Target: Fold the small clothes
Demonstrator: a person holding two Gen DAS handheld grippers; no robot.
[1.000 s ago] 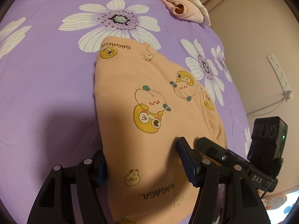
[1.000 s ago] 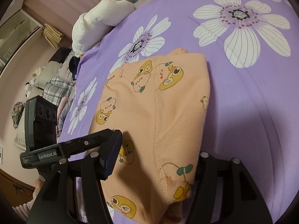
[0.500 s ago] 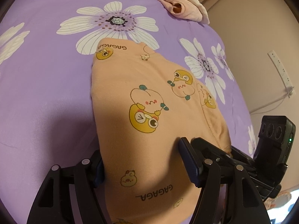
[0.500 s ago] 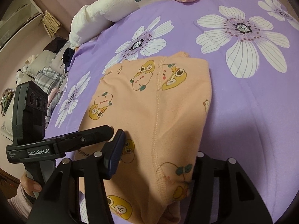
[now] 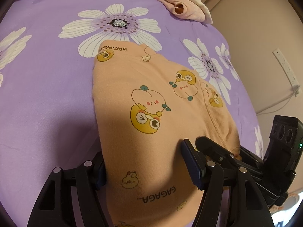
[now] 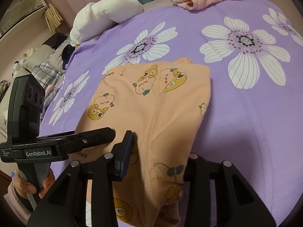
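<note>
Closing right gripper (image 6: 157, 157) jaws straddle peach garment (image 6: 151, 104) — grip unclear.

A home bedroom: a bed under a purple flowered sheet (image 6: 246, 113) (clothes piled (image 6: 47, 62) beside it).

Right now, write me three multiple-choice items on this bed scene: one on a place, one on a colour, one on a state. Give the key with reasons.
1. Where does the rolled pink garment lie?
A. at the far edge of the bed
B. on top of the peach garment
C. between the right gripper's jaws

2. What colour is the bedsheet?
A. green
B. purple with white flowers
C. plain grey

3. How does the peach garment lie?
A. hung on a hanger
B. rolled into a ball
C. flat, its near end between both grippers' jaws

Key:
1 A, it sits beyond the flowers.
2 B, purple shows all round.
3 C, the left gripper and right gripper straddle it.
</note>
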